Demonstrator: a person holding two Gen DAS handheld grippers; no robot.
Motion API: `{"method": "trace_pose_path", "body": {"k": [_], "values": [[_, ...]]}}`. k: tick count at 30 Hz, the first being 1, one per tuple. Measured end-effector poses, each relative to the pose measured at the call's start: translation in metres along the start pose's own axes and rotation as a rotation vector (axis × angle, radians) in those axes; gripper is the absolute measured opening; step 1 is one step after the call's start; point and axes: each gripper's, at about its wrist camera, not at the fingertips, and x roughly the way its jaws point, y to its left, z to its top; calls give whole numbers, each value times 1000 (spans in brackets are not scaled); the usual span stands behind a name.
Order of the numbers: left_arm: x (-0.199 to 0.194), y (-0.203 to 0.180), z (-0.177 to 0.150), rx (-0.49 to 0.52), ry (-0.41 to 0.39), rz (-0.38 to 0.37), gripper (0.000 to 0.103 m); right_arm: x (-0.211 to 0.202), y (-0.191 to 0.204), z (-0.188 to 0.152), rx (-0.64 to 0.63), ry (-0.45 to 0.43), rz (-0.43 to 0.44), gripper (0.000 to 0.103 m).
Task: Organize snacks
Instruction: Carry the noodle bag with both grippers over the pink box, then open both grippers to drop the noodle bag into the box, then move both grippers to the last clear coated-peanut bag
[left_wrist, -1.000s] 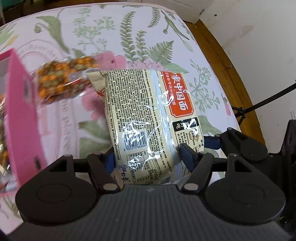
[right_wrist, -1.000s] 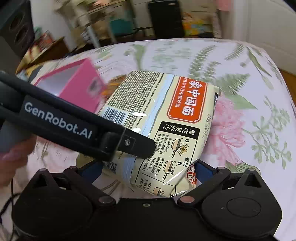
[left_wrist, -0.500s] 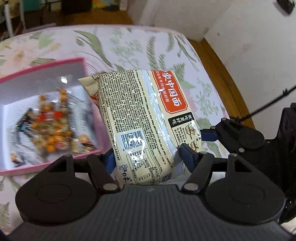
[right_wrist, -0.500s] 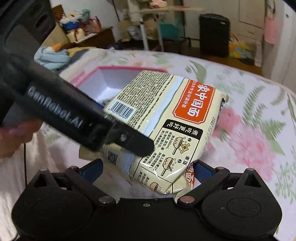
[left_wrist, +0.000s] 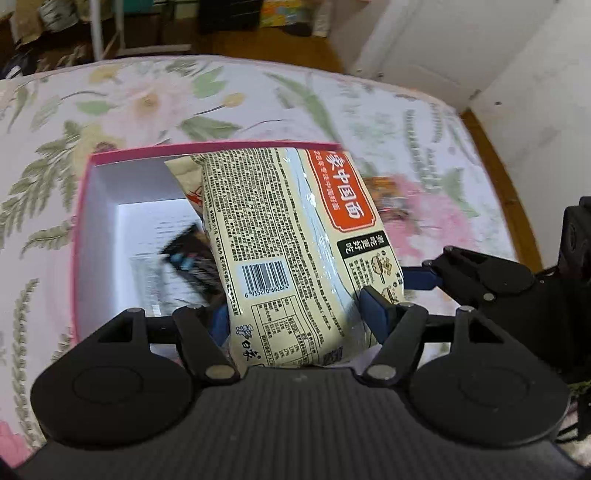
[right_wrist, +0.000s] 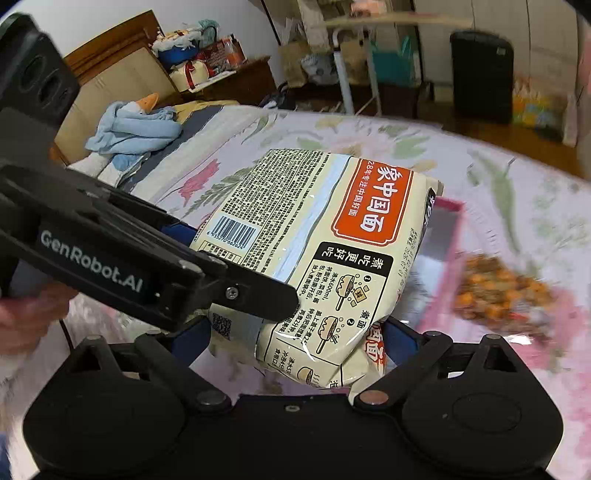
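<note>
A cream noodle packet (left_wrist: 291, 251) with an orange label is held by both grippers at its near end. My left gripper (left_wrist: 295, 314) is shut on it, and so is my right gripper (right_wrist: 295, 343), seen with the packet (right_wrist: 325, 251) between its blue pads. The packet hangs in the air over the right part of a pink box (left_wrist: 83, 221) with a white inside. A dark snack pack (left_wrist: 188, 254) lies in the box. The box wall also shows in the right wrist view (right_wrist: 443, 251).
A clear bag of orange-brown snacks (right_wrist: 506, 291) lies on the floral bedspread (left_wrist: 147, 99) beside the box. A blue cloth (right_wrist: 133, 129) lies at the bed's far end. Wooden floor and a white wall border the bed's right side.
Both grippers carried the packet leftward, from beside the box to over it. The box's inside now lies straight ahead in the left wrist view. The grips are unchanged.
</note>
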Motion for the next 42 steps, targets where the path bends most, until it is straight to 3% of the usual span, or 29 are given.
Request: {"method": "trace_pose_path", "body": {"k": [5,8,11,16,21,25,30,36,38,40,42], "values": [[30,23,13,-48,14,67,69,40,-12,9,128,55,53,98],[38,26,15,-50,-28,152,71,55,-15,12,182,56,64,98],[41,20,12,-5,-101,265,71,58,-5,12,130,40,-28,98],[28,8,5,31,-187,291,71,22,-6,-2,31,28,-42,98],[10,-11,-1,26,-212,222,69,-39,-29,-25,28,-103,-53,98],[1,-35,-2,-2,-217,129,67,-83,-49,-39,-13,-220,-112,98],[6,-68,9,-62,-159,-74,65,-116,-87,-31,5,-167,-184,89],[21,-115,19,-87,-174,-97,59,-144,-137,-23,134,-193,-147,84],[30,-128,18,-124,-193,-78,58,-141,-153,-20,174,-206,-143,76],[42,-141,14,-156,-233,-26,58,-130,-172,-17,234,-202,-124,54],[58,-152,13,-159,-238,-10,58,-118,-192,-17,302,-205,-117,52]]}}
